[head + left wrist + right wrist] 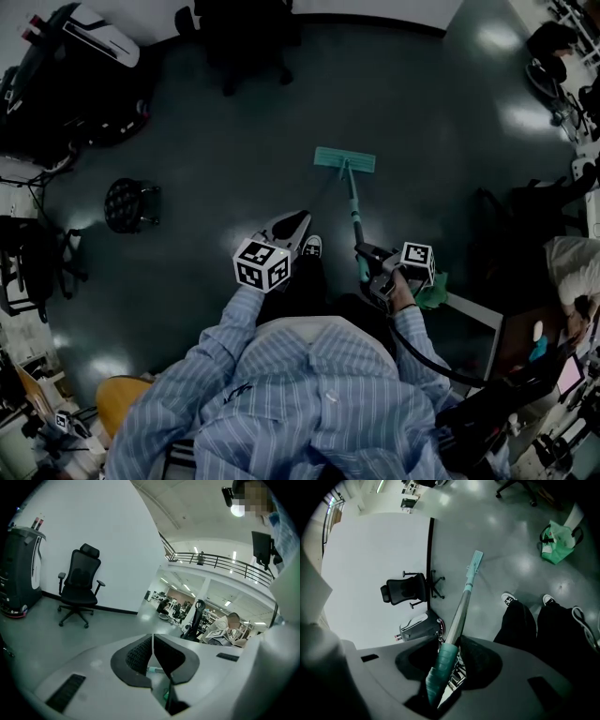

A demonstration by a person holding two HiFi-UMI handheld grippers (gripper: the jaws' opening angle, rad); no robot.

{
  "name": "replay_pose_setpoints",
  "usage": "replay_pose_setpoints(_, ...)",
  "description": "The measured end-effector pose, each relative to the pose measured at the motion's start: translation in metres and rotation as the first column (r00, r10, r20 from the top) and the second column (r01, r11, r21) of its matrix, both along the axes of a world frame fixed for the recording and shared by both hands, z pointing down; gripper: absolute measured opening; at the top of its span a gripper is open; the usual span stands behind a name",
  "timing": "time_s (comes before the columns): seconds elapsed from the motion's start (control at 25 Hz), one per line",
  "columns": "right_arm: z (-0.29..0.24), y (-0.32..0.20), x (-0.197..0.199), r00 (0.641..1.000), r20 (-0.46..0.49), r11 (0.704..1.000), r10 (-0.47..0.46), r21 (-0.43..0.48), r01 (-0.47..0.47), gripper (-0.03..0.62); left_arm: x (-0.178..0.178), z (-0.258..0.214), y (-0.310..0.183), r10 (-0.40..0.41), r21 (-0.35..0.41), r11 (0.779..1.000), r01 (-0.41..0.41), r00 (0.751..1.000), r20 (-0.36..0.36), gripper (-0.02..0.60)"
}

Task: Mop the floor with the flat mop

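Note:
A flat mop rests on the dark floor with its teal head [344, 159] ahead of me and its pole [353, 211] slanting back to my right hand. My right gripper [367, 267] is shut on the mop's teal handle grip [443, 665], and the pole [461, 609] runs out from between the jaws down to the mop head [474, 563]. My left gripper [292, 228] hangs above the floor to the left of the pole, jaws closed together and holding nothing. In the left gripper view the left gripper [153, 656] points level across the room.
A black office chair [246, 37] stands by the far wall, a dark machine [75, 75] at far left, and a round stool [128, 203] to my left. A green bag [557, 542] lies on the floor. Desks and a seated person [572, 272] crowd the right side.

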State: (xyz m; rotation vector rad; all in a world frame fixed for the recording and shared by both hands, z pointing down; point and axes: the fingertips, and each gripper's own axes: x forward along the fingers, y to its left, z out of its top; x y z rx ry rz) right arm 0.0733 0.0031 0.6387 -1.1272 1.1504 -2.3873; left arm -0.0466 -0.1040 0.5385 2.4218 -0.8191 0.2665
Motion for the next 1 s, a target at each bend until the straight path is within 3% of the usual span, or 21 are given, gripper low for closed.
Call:
replay_pose_setpoints(0.24,0.013,-0.071,-0.001,0.999,-0.022,0.999,0.046,0.004,-0.046,0.144,-0.017,0.004,-0.04,0.018,0.001,1.0,-0.018,1.0,-0.007,0.015)
replay_pose_setpoints(0.56,0.008,-0.148,0.015,0.999,-0.032,1.0,-0.01,0.008,0.011,0.144,0.002,0.009,-0.07,0.028,-0.02,0.999,-0.028,1.0,-0.006,0.015)
replay_pose_setpoints(1.0,0.013,-0.279,0.096,0.996,-0.039,0.997,-0.082,-0.002,0.082,0.144,0.052,0.016,-0.17,-0.102,-0.035,0.994,0.102,0.995,0.007,0.015)
